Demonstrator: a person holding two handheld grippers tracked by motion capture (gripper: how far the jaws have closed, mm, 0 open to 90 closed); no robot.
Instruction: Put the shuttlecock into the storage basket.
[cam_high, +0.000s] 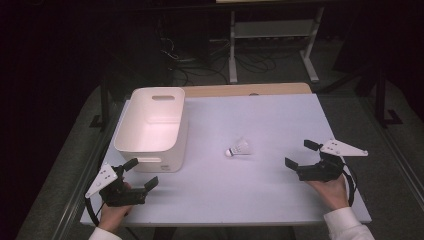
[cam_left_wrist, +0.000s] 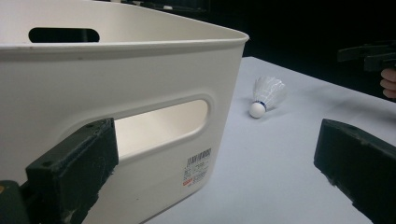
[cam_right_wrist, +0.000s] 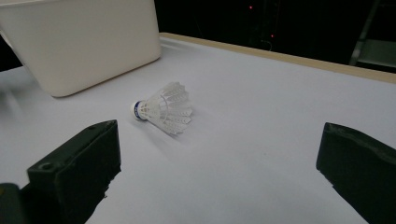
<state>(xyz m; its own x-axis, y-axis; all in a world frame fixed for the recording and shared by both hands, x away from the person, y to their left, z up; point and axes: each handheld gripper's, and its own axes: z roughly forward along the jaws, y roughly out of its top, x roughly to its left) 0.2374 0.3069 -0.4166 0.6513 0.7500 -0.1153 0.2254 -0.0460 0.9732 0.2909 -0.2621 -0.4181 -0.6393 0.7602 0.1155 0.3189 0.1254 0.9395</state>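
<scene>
A white shuttlecock (cam_high: 239, 148) lies on its side in the middle of the white table (cam_high: 260, 115), its cork tip pointing left. The left gripper view shows the shuttlecock (cam_left_wrist: 266, 95) past the tub's corner; the right gripper view shows the shuttlecock (cam_right_wrist: 164, 108) just ahead of the jaws. A white plastic tub (cam_high: 152, 127) with handle slots stands at the left, looking empty inside. My left gripper (cam_high: 141, 173) is open near the tub's front wall (cam_left_wrist: 140, 140). My right gripper (cam_high: 299, 154) is open at the right, pointing at the shuttlecock, a short way from it.
The table's wooden back edge (cam_high: 250, 90) runs behind the white top. Beyond it stand a metal frame (cam_high: 272, 35) and cables (cam_high: 200, 60) on a dark floor. Bare table top lies between the two grippers.
</scene>
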